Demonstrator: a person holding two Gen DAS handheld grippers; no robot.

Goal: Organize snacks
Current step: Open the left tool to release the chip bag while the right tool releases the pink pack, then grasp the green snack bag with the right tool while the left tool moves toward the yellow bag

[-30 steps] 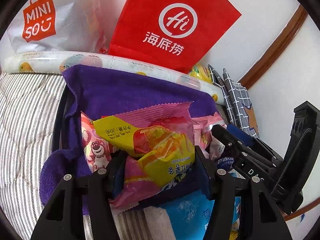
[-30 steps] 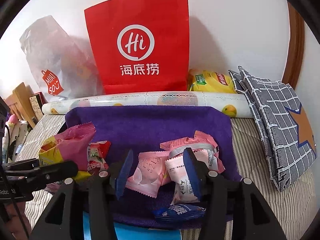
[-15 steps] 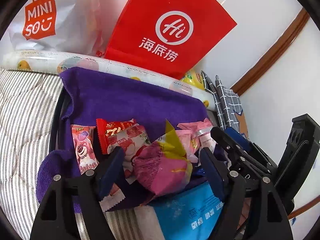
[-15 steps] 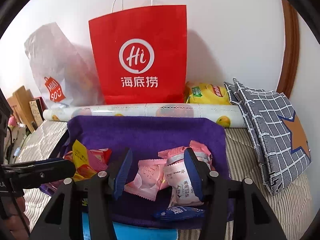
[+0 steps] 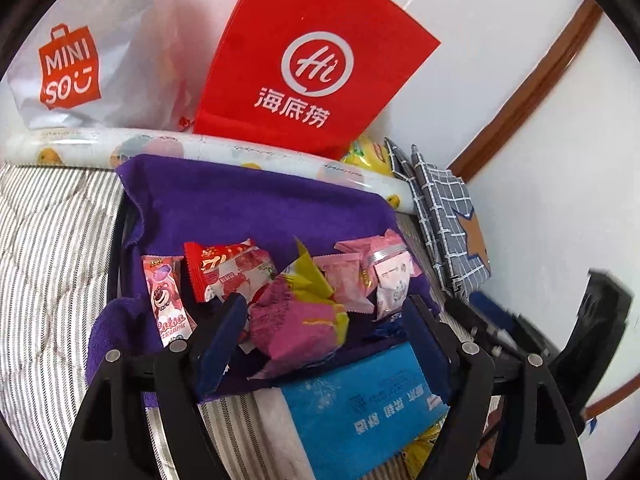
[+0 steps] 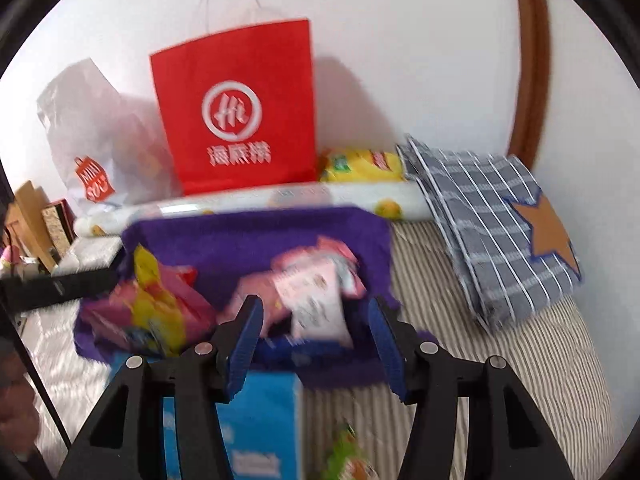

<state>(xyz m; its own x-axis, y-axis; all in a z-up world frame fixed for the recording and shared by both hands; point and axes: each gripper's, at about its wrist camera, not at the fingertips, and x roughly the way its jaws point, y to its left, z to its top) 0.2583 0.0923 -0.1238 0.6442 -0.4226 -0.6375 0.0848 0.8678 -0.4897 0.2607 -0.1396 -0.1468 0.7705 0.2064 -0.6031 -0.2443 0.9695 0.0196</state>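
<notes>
A purple towel point(image 5: 248, 204) lies on the striped bed and holds several snack packets. A pink and yellow packet point(image 5: 300, 320) lies crumpled on it, just beyond my left gripper point(image 5: 324, 336), which is open and empty. A red packet point(image 5: 224, 268) and a pink Lotso packet point(image 5: 166, 300) lie to its left, pale pink packets point(image 5: 384, 276) to its right. My right gripper point(image 6: 316, 332) is open and empty, held back from the pale pink packets point(image 6: 312, 296); this view is blurred. The pink and yellow packet point(image 6: 152, 308) shows at its left.
A blue tissue pack point(image 5: 360, 404) lies at the towel's near edge. A red paper bag point(image 5: 312, 64), a white Miniso bag point(image 5: 80, 52), a patterned roll point(image 5: 224, 148) and a yellow bag point(image 6: 360, 166) line the wall. Grey checked fabric point(image 6: 488, 232) lies at the right.
My left gripper opened and let go of the pink and yellow packet, which dropped onto the towel. Both grippers have drawn back, the right one quickly.
</notes>
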